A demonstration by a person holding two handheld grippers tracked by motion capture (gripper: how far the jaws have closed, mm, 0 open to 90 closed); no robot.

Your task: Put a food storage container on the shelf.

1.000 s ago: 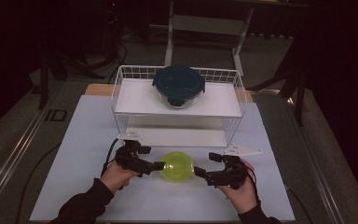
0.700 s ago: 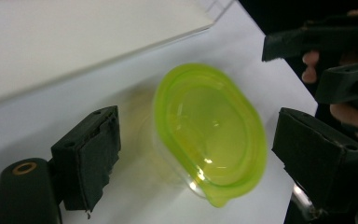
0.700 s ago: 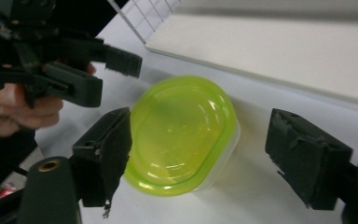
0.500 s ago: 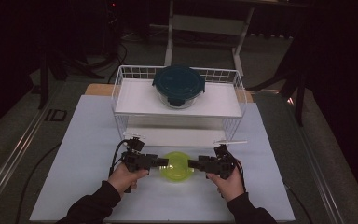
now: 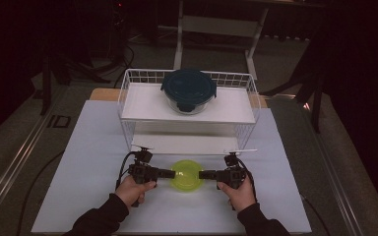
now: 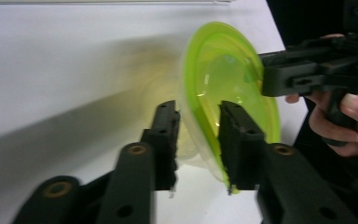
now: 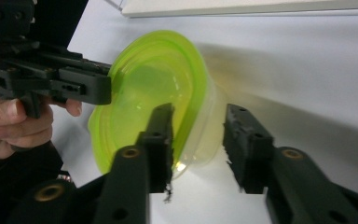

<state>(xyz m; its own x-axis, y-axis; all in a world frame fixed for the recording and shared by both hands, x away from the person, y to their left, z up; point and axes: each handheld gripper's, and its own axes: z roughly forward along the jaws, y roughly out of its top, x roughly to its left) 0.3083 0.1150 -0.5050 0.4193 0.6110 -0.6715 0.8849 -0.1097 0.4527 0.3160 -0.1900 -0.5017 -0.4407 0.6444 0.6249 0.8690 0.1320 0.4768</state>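
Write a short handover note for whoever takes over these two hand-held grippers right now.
Left hand-held gripper: jaws have just been closing, straddling the near rim of the green bowl; pads not clearly clamped.
Right hand-held gripper: the same on the opposite rim, jaws have just been closing.
The bowl sits on the white table, in front of the wire rack, which carries a dark lidded container on its upper shelf.
Done: both grippers placed at the rim.
Left: finish closing, lift evenly.

table (image 5: 93,162): white | on it: wire rack (image 5: 128,105), green bowl (image 5: 187,175)
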